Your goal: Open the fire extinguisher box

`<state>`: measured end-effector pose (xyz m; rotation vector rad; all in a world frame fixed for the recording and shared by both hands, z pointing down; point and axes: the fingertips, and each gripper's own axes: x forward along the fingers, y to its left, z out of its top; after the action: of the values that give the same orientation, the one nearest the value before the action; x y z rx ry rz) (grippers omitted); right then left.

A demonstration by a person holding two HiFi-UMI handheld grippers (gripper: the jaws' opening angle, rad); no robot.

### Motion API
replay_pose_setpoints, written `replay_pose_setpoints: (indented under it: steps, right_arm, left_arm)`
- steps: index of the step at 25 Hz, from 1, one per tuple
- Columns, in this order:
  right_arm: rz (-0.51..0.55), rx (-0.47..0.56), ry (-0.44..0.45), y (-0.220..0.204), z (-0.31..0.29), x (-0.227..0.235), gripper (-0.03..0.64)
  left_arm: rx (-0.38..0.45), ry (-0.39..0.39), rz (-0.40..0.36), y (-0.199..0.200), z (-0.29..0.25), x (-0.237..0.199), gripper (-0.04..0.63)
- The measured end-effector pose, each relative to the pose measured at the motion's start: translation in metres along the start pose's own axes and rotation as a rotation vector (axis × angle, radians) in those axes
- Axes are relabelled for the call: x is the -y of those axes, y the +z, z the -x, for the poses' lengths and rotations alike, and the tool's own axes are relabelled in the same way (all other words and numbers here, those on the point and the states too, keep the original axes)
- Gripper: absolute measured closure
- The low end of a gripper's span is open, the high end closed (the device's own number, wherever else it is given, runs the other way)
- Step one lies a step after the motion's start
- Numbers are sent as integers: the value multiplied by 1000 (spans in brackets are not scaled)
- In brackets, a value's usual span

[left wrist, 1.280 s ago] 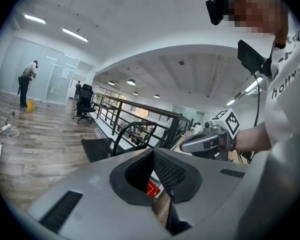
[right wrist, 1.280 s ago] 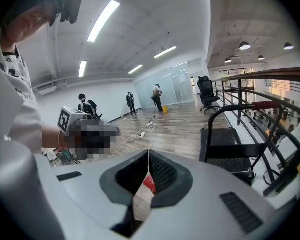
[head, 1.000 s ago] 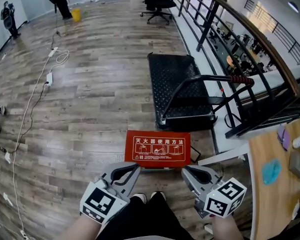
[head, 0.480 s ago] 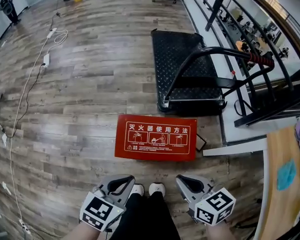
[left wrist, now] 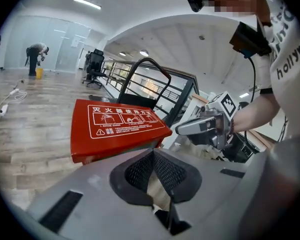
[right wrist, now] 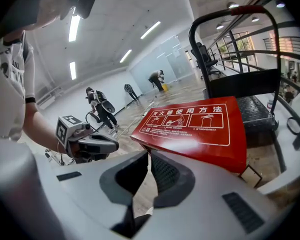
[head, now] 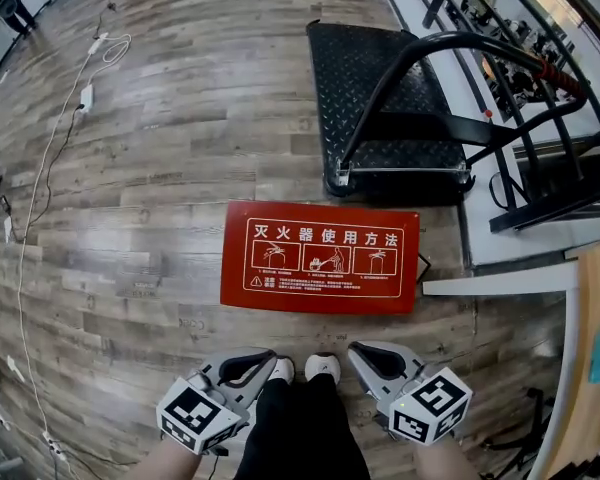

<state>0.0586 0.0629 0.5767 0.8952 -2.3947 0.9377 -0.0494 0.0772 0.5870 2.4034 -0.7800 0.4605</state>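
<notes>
The fire extinguisher box (head: 320, 258) is a flat red metal case with white instruction pictures on its lid. It stands closed on the wood floor just ahead of my shoes. My left gripper (head: 263, 361) is held low, near the left shoe, shut and empty, a short way short of the box's near edge. My right gripper (head: 358, 351) is beside the right shoe, also shut with nothing in it. In the left gripper view the box (left wrist: 117, 121) lies past the closed jaws (left wrist: 152, 151). In the right gripper view the box (right wrist: 195, 124) sits just beyond the closed jaws (right wrist: 149, 156).
A black platform cart (head: 390, 98) with a curved handle (head: 450, 53) stands right behind the box. A railing and a white ledge (head: 500, 283) run along the right, and a wooden table edge (head: 595, 358) is at far right. Cables (head: 40, 178) trail over the floor at left.
The head view has tipped downward and come closer, so the box looks larger and sits nearer the frame's middle. Both grippers stay shut and low by the shoes.
</notes>
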Motion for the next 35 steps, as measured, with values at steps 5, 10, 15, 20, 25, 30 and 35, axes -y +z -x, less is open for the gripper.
replay_pose_setpoints:
  steps: [5,10,15,20,25,30,35]
  right_arm:
    - [-16,16,24,-28,-28,18,604]
    - [-3,23,37,-59,-57,43,562]
    - [-46,113,117,-67,-78,57,471]
    - [-105,282,226,-48,-86,55,471]
    - [-106,370,287,-31,-88,53,462]
    - [-132,416,334,-21,-81,50,460]
    - [-198,466,390,-10,-66,41,460]
  left_arm:
    - [66,-57,78,-29,-20,-14,591]
    - [127,-105,111,-57,-52,-33,589]
    - [220,-175,211,-63,-78,-47,470]
    - [354,-258,288,-42,-90,-54,422]
    - [454,-320,323,-21,-92,-58,420]
    - [489,-387,303,-5,-87,-49,420]
    - [508,-385,353,8,-77,-40,420]
